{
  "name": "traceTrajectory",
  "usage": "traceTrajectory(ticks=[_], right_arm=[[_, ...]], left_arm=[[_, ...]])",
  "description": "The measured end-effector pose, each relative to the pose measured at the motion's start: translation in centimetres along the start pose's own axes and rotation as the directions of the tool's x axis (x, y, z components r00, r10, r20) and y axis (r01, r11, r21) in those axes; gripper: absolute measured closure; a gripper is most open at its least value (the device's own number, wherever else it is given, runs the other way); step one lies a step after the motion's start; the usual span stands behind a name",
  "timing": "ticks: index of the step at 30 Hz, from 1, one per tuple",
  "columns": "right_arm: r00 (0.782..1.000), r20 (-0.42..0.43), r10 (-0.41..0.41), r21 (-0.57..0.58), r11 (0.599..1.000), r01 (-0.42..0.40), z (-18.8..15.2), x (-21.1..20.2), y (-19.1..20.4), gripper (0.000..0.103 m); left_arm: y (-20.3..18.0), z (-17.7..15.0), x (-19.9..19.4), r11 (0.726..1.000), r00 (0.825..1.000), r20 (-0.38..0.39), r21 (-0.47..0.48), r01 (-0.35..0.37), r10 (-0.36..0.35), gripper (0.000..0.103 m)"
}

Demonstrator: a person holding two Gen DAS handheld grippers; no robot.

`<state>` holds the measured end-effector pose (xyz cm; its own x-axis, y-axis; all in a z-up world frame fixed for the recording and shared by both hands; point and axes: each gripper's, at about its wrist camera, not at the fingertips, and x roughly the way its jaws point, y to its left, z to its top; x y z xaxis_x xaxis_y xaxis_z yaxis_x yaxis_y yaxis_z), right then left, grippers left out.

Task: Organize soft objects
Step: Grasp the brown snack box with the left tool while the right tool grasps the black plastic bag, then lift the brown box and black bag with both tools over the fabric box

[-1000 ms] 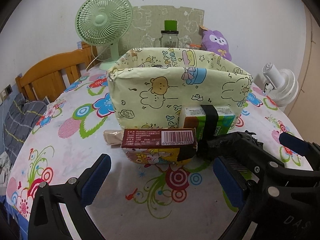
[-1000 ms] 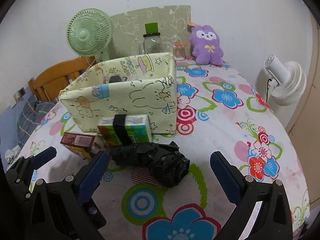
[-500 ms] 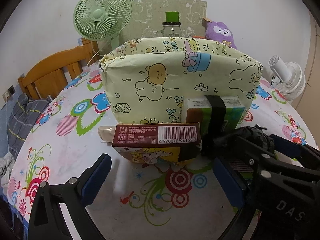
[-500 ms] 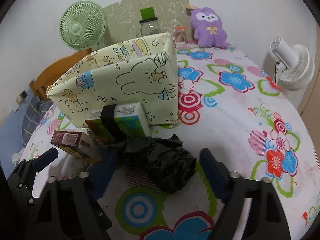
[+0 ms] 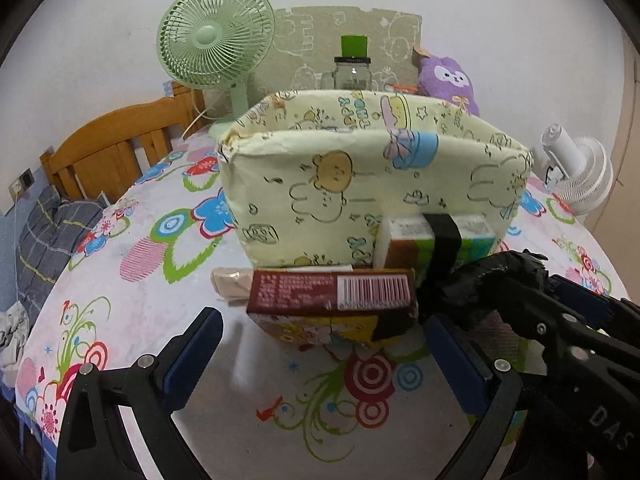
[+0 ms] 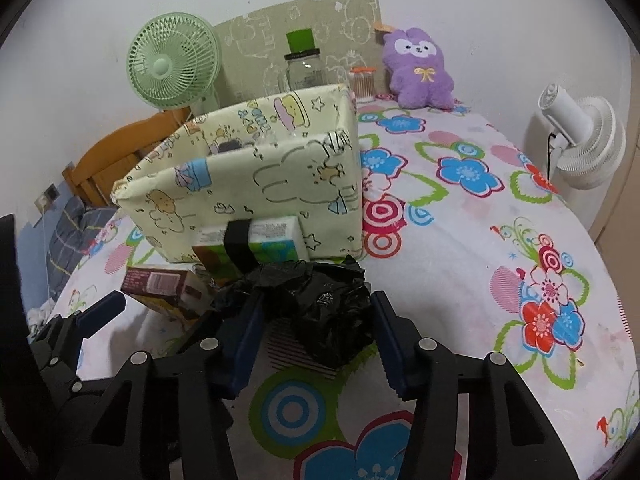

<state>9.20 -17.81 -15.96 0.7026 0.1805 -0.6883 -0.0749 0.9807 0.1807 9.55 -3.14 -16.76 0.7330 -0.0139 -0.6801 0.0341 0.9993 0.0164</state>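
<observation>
A crumpled black plastic bag (image 6: pixel 320 308) lies on the flowered tablecloth in front of a cream cartoon-print storage box (image 6: pixel 260 184). My right gripper (image 6: pixel 314 332) straddles the bag, its jaws closing, and both blue pads touch the bag's sides. In the left wrist view the bag (image 5: pixel 488 280) and the right gripper (image 5: pixel 532 300) show at the right. My left gripper (image 5: pixel 324 344) stands open, low over the table, just short of a brown barcode carton (image 5: pixel 332 292). A green tissue pack (image 5: pixel 440 240) with a black band leans on the storage box (image 5: pixel 360 184).
A beige packet (image 5: pixel 232 284) lies left of the carton. At the back stand a green fan (image 6: pixel 172 68), a glass jar (image 6: pixel 304 72) and a purple plush (image 6: pixel 420 68). A white fan (image 6: pixel 580 140) is off the right edge, a wooden chair (image 5: pixel 116 156) on the left.
My right gripper's jaws have come in from wide open to the sides of the black bag, and it has edged forward over it. The left gripper has kept its place, still open.
</observation>
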Motion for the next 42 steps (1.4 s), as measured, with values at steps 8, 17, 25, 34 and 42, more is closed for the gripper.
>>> traceTrajectory(ticks=[8, 17, 25, 34, 42], right_arm=[[0.999, 0.005, -0.041, -0.009, 0.999, 0.041, 0.4, -0.2, 0.6, 0.048], [0.999, -0.009, -0.049, 0.019, 0.999, 0.049, 0.3, 0.0, 0.6, 0.048], [0.999, 0.005, -0.038, 0.006, 0.999, 0.038, 0.3, -0.7, 1.1, 0.048], [0.998, 0.051, -0.024, -0.005, 1.000, 0.024, 0.5, -2.7, 1.5, 0.048], [0.995, 0.096, -0.028, -0.005, 1.000, 0.029, 0.5, -4.9, 1.4, 0.048]], left_arm=[[-0.2, 0.5, 0.3, 1.000, 1.000, -0.021, 0.013, 0.017, -0.016, 0.002], [0.1, 0.6, 1.0, 1.000, 0.998, -0.055, -0.006, 0.005, -0.006, 0.027], [0.4, 0.5, -0.2, 1.000, 0.999, -0.045, -0.016, 0.026, -0.026, 0.028], [0.1, 0.9, -2.2, 1.000, 1.000, -0.012, -0.012, 0.015, -0.015, 0.028], [-0.1, 1.1, -4.6, 1.000, 0.999, 0.028, -0.005, 0.017, -0.017, 0.028]])
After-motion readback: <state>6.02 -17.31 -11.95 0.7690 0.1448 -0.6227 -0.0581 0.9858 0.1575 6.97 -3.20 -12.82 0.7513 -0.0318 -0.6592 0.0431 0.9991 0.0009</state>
